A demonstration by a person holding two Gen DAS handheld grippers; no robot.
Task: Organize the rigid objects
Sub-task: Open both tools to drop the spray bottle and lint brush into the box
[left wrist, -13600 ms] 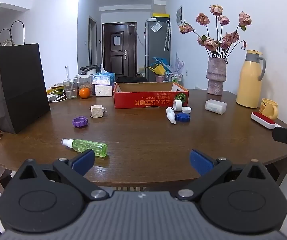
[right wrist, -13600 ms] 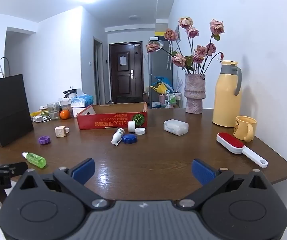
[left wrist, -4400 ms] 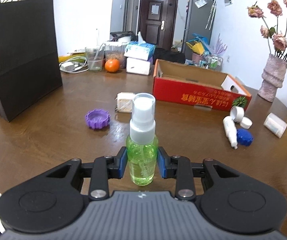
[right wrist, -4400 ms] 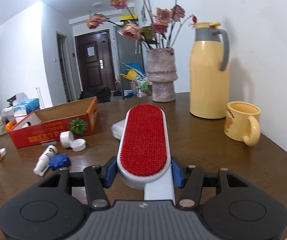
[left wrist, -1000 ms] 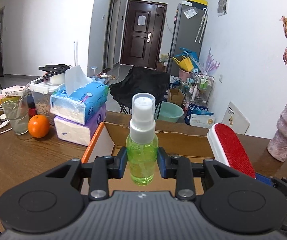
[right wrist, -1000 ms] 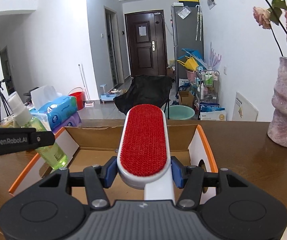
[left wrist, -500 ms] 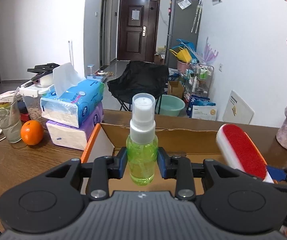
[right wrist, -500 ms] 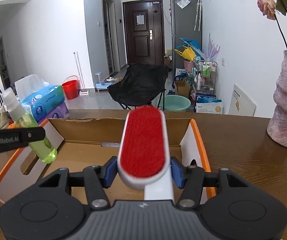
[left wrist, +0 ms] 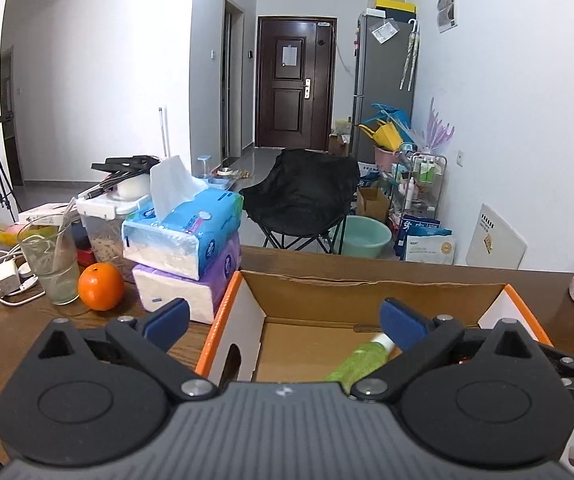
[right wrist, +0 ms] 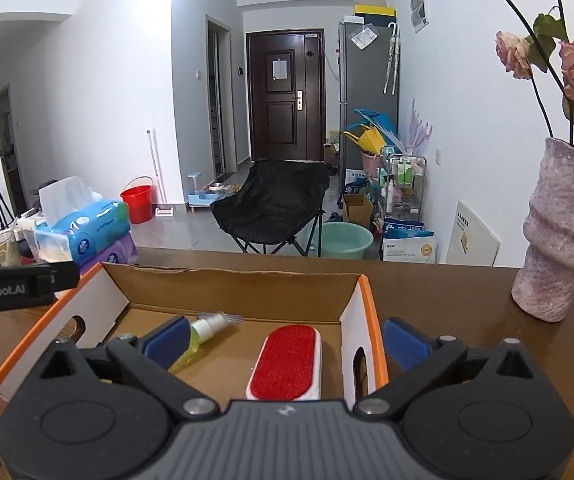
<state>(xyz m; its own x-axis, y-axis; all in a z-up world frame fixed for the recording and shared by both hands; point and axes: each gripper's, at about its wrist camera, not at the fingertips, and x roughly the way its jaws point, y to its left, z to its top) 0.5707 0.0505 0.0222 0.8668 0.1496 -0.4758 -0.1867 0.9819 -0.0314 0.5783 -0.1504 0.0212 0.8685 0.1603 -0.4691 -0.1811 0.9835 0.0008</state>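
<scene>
Both the left gripper [left wrist: 283, 318] and the right gripper [right wrist: 285, 338] hang over the cardboard box [right wrist: 239, 292] with jaws spread wide and nothing between them. On the box floor lie the green spray bottle [right wrist: 201, 334], on its side, and just beside it the red lint brush [right wrist: 285, 362], face up. Both look light and stiff; the bottle's round plastic body may be slippery and roll, so it is best pinched across its middle, the brush across its flat sides.
</scene>
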